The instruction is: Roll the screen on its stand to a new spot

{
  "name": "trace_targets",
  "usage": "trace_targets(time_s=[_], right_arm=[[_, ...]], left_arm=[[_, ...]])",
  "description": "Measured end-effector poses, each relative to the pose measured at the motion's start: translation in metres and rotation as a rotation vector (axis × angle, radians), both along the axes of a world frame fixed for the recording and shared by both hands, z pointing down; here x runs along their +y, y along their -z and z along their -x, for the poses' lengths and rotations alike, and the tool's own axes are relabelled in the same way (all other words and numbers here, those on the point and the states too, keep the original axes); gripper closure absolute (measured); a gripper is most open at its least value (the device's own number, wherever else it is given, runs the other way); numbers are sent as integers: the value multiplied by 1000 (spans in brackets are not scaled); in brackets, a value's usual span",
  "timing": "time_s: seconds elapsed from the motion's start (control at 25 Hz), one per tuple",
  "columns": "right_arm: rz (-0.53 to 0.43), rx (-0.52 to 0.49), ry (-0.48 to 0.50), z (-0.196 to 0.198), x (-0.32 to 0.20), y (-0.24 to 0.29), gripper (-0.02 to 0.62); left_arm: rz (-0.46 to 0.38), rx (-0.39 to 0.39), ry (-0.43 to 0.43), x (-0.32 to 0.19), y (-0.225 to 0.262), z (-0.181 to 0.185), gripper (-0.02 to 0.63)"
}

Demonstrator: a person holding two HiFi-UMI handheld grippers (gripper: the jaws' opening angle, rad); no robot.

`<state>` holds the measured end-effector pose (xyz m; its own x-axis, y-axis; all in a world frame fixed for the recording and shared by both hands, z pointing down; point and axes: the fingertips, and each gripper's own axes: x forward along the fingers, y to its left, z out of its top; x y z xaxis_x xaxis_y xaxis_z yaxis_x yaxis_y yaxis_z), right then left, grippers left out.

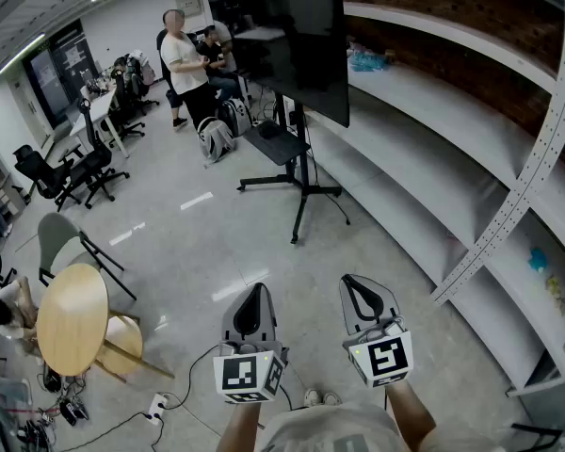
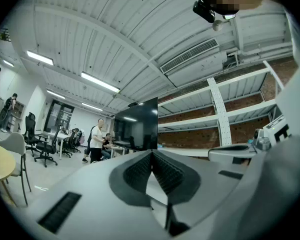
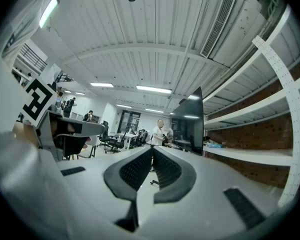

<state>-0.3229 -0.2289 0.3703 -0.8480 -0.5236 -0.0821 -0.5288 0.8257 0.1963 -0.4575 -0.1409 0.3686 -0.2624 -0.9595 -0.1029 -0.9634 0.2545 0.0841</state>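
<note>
Far ahead on the floor (image 1: 198,243) stands the screen (image 1: 292,36). It is big, black and switched off. It sits high on its stand (image 1: 301,172), a dark pole with thin legs spread out on the floor. A small dark tray (image 1: 275,144) sticks out from the pole, partway up. The screen is just beside the long white shelves (image 1: 424,149) that run along the brick wall on the right.

Low in the head view, the two grippers are held side by side, near each other. Both point level toward the screen and are well apart from it. The left hand-held gripper (image 1: 256,290) has its jaws pressed together, with nothing between them. The right hand-held gripper (image 1: 351,282) is the same: its jaws are together and hold nothing.

Behind the screen a person (image 1: 184,64) in a white top stands on the floor. A grey bag (image 1: 215,137) rests on the floor near that person. At the left is a round table (image 1: 71,318) made of pale wood, with a grey chair (image 1: 61,238) just beside it. A white power strip (image 1: 155,408) lies on the floor near the table.
</note>
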Motion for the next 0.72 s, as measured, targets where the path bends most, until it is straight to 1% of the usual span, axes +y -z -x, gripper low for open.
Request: trace_targets(time_s=[0.32, 0.48, 0.56, 0.72], right_arm=[[32, 16, 24, 9, 9, -6, 574], [45, 41, 41, 16, 18, -16, 574], [47, 50, 32, 18, 23, -21, 574], [60, 9, 12, 16, 22, -20, 574]], left_arm=[[-8, 27, 2, 7, -7, 12, 594], [-6, 48, -8, 10, -17, 17, 594], [0, 56, -13, 11, -24, 20, 594], [9, 67, -39, 6, -28, 23, 594]])
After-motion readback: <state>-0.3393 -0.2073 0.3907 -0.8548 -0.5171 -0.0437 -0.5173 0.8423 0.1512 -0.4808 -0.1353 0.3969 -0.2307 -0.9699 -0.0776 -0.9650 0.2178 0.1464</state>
